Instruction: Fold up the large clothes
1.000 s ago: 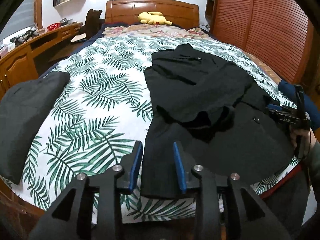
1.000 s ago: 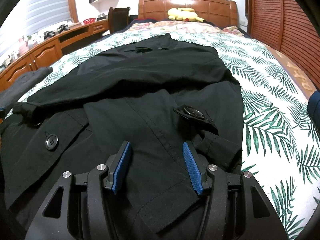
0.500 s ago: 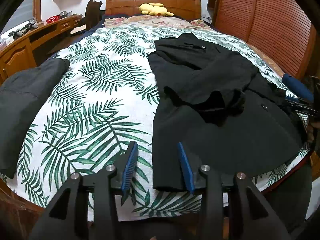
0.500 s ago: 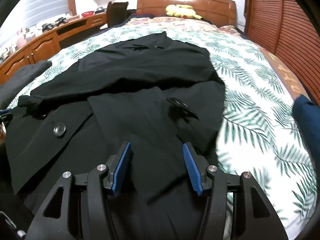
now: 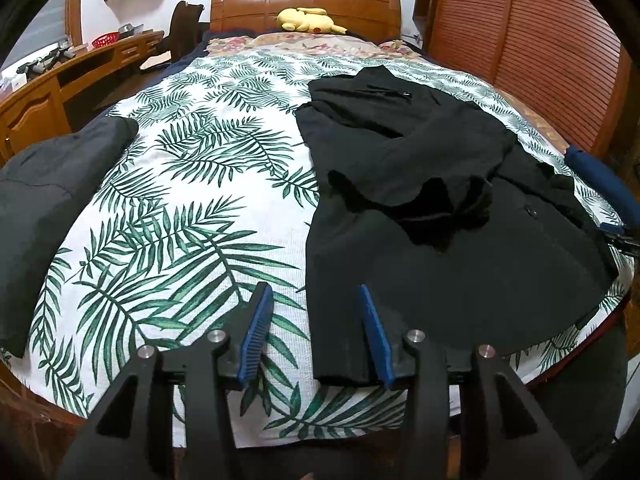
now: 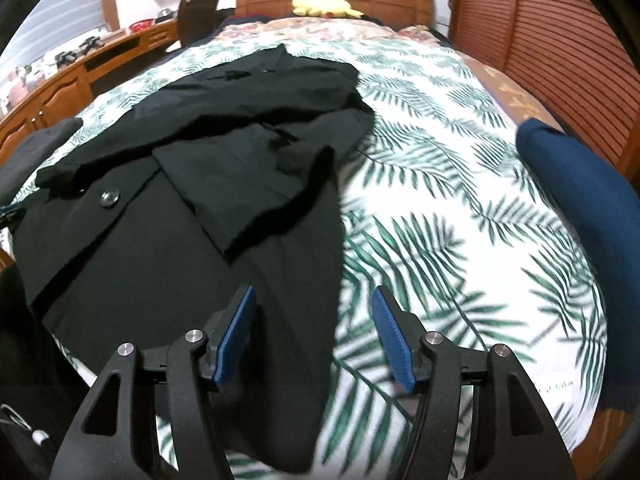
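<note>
Matt black woven cloth on the coat (image 5: 460, 264), ribbed leaf-printed cotton on the bedspread (image 5: 192, 216), glossy varnished wood on the headboard (image 5: 304, 4), soft yellow plush on the toy (image 5: 308, 20), ridged blue rubber pads (image 6: 236, 340) on matt black plastic.

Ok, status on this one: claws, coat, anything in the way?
Left claw open, empty, at black coat's hem corner. Right claw open, empty, over the opposite hem edge. Coat sleeves folded in. Navy bundle lies beside it, apart.

no readable text or labels anywhere
</note>
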`<state>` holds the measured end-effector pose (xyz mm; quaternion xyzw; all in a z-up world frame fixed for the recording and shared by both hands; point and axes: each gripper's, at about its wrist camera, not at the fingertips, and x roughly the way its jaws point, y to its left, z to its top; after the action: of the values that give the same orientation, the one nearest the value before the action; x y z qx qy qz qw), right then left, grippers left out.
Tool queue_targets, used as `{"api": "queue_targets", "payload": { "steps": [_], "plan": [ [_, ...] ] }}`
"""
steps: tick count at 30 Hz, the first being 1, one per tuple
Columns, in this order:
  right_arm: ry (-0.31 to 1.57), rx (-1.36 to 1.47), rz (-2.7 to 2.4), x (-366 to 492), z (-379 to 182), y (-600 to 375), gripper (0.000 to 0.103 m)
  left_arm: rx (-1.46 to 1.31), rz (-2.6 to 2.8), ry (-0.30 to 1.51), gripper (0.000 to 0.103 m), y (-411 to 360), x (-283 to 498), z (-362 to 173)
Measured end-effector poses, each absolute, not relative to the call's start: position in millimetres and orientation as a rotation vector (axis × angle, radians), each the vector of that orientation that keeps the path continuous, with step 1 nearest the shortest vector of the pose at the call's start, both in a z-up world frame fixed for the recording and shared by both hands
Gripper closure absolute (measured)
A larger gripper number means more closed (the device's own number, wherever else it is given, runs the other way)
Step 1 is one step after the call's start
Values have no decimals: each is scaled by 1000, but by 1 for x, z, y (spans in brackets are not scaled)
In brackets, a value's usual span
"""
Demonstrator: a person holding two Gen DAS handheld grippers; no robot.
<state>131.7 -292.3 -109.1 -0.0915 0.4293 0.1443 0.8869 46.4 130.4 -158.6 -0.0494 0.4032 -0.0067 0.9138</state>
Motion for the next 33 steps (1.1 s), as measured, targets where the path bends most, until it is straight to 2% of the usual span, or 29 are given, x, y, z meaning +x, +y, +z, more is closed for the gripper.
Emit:
{"api": "queue_targets", "payload": {
  "steps": [25, 29, 33],
  "plan": [
    [936, -202, 356, 104, -118, -285, 39, -155, -52, 819, 59, 127, 20, -157],
    [944, -197, 375, 101, -119, -284, 38, -181, -74, 812, 68, 128, 20, -156],
    [947, -195, 384, 100, -121, -282, 40, -194, -73, 809, 84, 129, 20, -156]
  ]
}}
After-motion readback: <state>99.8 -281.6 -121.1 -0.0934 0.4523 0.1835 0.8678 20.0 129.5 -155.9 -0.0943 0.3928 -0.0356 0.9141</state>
